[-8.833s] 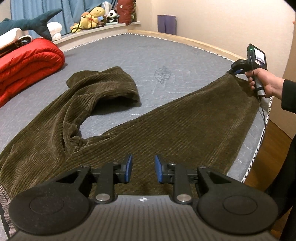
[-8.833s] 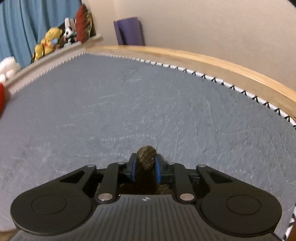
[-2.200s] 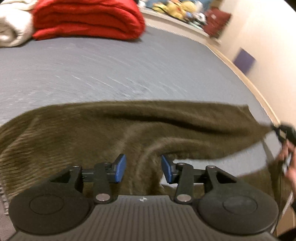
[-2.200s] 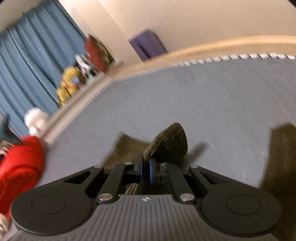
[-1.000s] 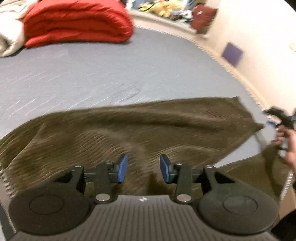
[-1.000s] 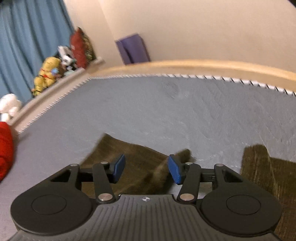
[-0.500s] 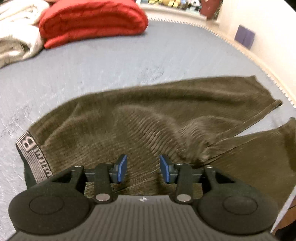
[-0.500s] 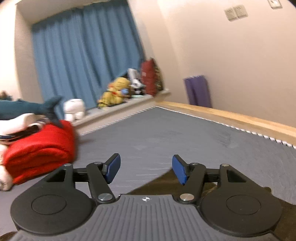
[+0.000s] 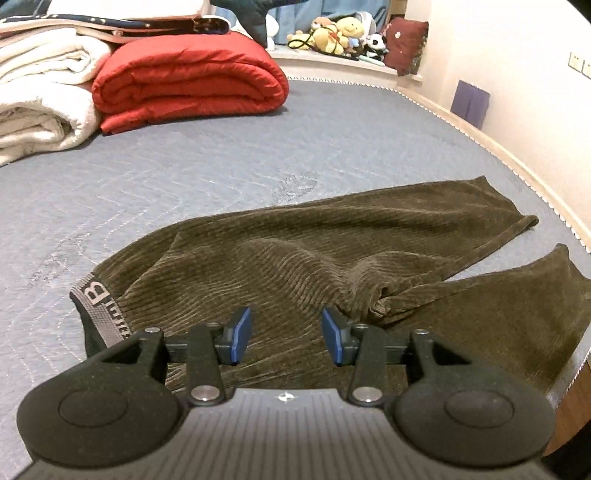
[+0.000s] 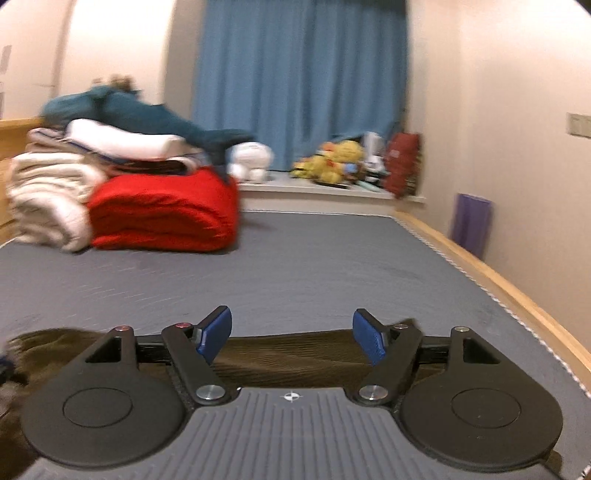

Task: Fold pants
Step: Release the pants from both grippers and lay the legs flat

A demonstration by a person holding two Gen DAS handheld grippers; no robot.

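Olive corduroy pants (image 9: 332, 251) lie spread on the grey mattress (image 9: 184, 173), one leg folded across the other, its hem at the right edge. The grey waistband (image 9: 99, 306) with a letter B shows at the left. My left gripper (image 9: 286, 341) hovers open above the seat of the pants, nothing between its blue pads. In the blurred right wrist view my right gripper (image 10: 291, 338) is raised over the pants (image 10: 291, 354), its jaws opening wide with nothing between them.
A red folded quilt (image 9: 188, 85) and white bedding (image 9: 40, 96) are stacked at the far left of the mattress. Plush toys (image 9: 332, 33) line the window ledge. The wooden bed frame (image 10: 498, 284) runs along the right, with floor below the near right corner.
The right gripper let go of the leg hem, opened wider, and rose, swinging to face the window. The left gripper pulled back and up, so more of the pants and waistband show.
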